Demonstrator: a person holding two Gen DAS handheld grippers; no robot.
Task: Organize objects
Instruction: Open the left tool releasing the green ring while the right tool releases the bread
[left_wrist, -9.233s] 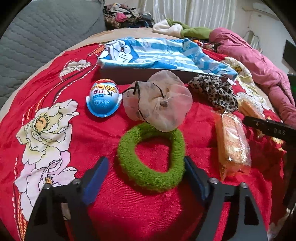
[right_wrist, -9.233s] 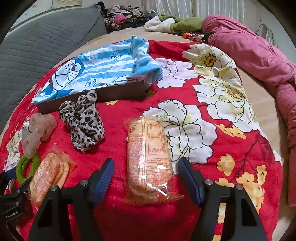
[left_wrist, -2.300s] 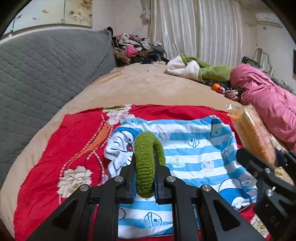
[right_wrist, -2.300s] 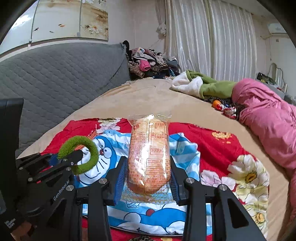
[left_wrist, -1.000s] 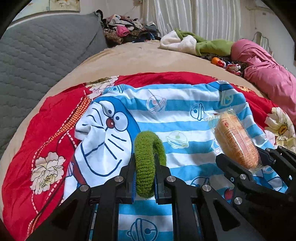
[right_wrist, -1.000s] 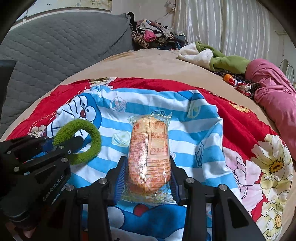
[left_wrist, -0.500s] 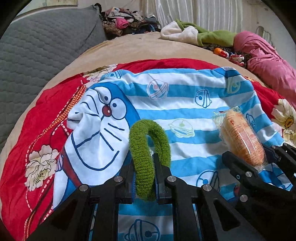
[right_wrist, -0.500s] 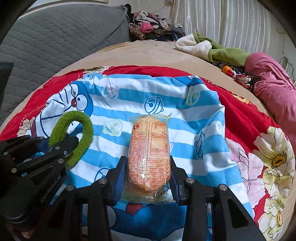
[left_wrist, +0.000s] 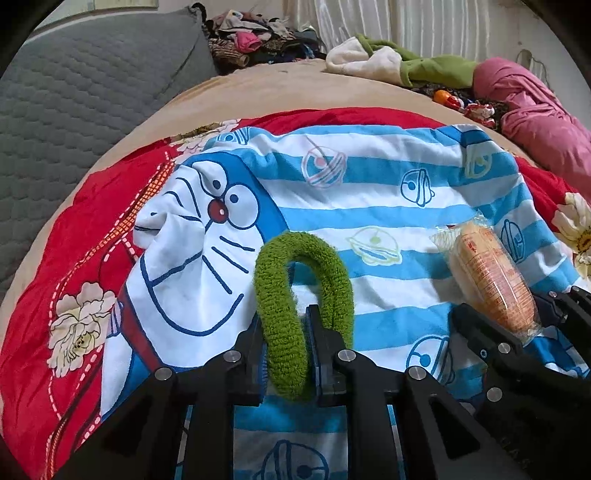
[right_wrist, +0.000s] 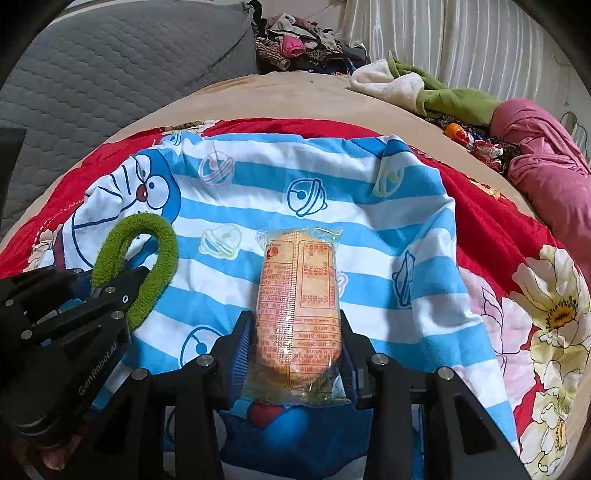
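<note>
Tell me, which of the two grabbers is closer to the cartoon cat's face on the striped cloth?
The left. The left gripper, shut on the green scrunchie, hangs right beside the cat's face. The right gripper, shut on the cracker packet, sits further right over the stripes.

A striped cloth (left_wrist: 388, 206) lies spread on a floral blanket (left_wrist: 103, 206), which lies on a bed (left_wrist: 280, 88). Over the cloth's near part, the left gripper (left_wrist: 286, 354) holds a scrunchie (left_wrist: 303, 295) upright between its fingers. To its right, the right gripper (right_wrist: 293, 350) holds a cracker pack (right_wrist: 299, 295) lengthwise, pointing away. Behind the blanket, a padded headboard (left_wrist: 85, 96) stands at left, a clothes pile (left_wrist: 255, 40) at centre, and a rolled quilt (left_wrist: 539, 122) at right.
</note>
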